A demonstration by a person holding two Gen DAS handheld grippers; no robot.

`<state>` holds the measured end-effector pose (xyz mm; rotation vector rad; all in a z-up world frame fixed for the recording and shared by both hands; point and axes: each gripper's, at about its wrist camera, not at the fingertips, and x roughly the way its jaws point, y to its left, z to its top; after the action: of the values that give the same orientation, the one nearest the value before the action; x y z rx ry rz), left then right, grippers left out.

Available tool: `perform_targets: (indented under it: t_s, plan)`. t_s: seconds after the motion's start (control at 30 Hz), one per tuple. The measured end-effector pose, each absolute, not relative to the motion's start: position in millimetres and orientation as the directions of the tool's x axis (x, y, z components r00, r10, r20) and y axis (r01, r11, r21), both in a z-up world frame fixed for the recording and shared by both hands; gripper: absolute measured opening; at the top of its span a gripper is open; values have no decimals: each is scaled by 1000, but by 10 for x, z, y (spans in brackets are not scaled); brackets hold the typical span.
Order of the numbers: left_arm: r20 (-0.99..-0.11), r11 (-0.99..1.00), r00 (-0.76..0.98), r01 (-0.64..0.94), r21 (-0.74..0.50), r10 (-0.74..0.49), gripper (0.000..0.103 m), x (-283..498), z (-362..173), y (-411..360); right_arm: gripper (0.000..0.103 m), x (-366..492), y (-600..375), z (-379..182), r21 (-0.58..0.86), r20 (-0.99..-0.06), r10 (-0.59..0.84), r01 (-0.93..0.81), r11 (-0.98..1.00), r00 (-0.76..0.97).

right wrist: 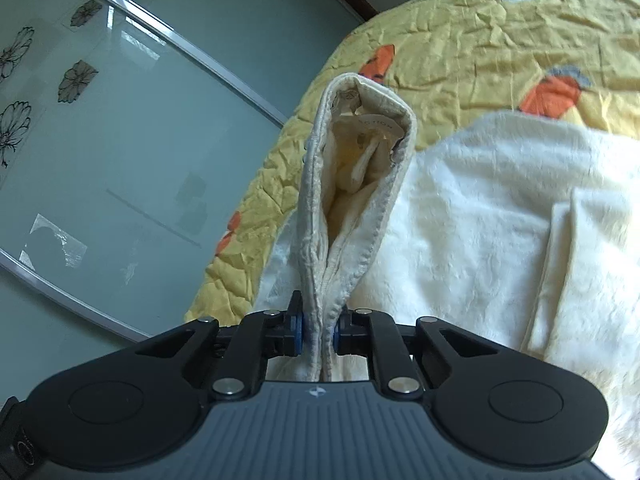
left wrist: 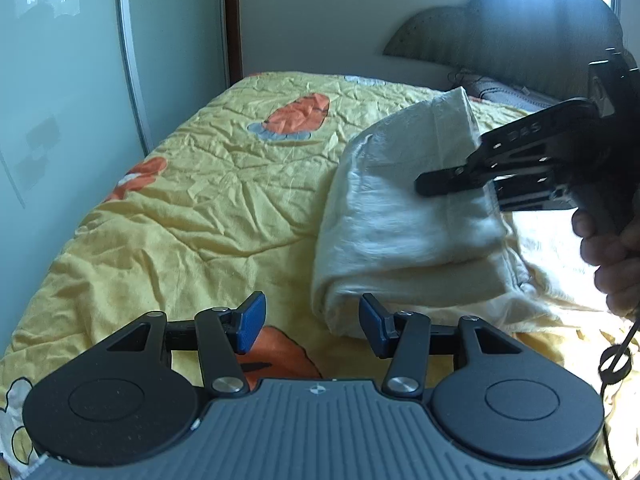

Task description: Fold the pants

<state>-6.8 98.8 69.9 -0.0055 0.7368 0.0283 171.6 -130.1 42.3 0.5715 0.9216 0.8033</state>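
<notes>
Cream-white pants (left wrist: 404, 216) lie bunched on a yellow quilt on the bed. My right gripper (right wrist: 319, 334) is shut on the pants' waistband (right wrist: 352, 184), which stands up in a loop in front of it. In the left wrist view the right gripper (left wrist: 432, 182) holds the cloth lifted at the right. My left gripper (left wrist: 313, 322) is open and empty, just above the quilt, with its right finger close to the near folded edge of the pants.
The yellow quilt (left wrist: 192, 208) with orange prints covers the bed. A glass sliding wardrobe door (left wrist: 60, 100) runs along the left side. A dark headboard (left wrist: 520, 40) and a window stand at the far end.
</notes>
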Motion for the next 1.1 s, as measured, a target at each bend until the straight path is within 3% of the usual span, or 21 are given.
perform_targets:
  t_s: [0.07, 0.13, 0.3, 0.5, 0.73, 0.87, 1.0, 1.07, 1.1]
  plan:
    - [-651, 999, 759, -11, -32, -13, 70, -71, 767, 989, 12, 1715, -1489, 596, 714, -467, 803, -377, 590, 371]
    - [-625, 998, 779, 21, -56, -51, 76, -91, 842, 933, 12, 1667, -1725, 753, 687, -480, 791, -397, 608, 381]
    - [-595, 986, 787, 157, -63, -163, 77, -115, 947, 593, 12, 1485, -2543, 921, 581, -578, 683, -362, 729, 447]
    - [-603, 952, 750, 300, -56, -272, 76, -58, 877, 60, 12, 1399, -3395, 419, 496, -714, 508, -165, 853, 482]
    - [-636, 883, 649, 453, -119, -418, 77, 175, 648, -496, 15, 1306, -3606, 100, 589, -675, 549, -88, 803, 493]
    - [-698, 890, 608, 447, -91, -377, 80, 293, 408, -697, 32, 1252, -3701, 51, 619, -682, 547, -15, 785, 485]
    - [-695, 889, 615, 452, -75, -372, 83, 295, 370, -718, 34, 1019, -3808, -10, 673, -629, 591, -26, 739, 506]
    - [-698, 888, 615, 454, -67, -367, 87, 298, 348, -744, 28, 970, -3789, -53, 674, -622, 590, -32, 738, 515]
    - [-701, 889, 615, 455, -59, -361, 87, 310, 337, -772, 18, 969, -3777, -52, 669, -623, 585, -33, 742, 519]
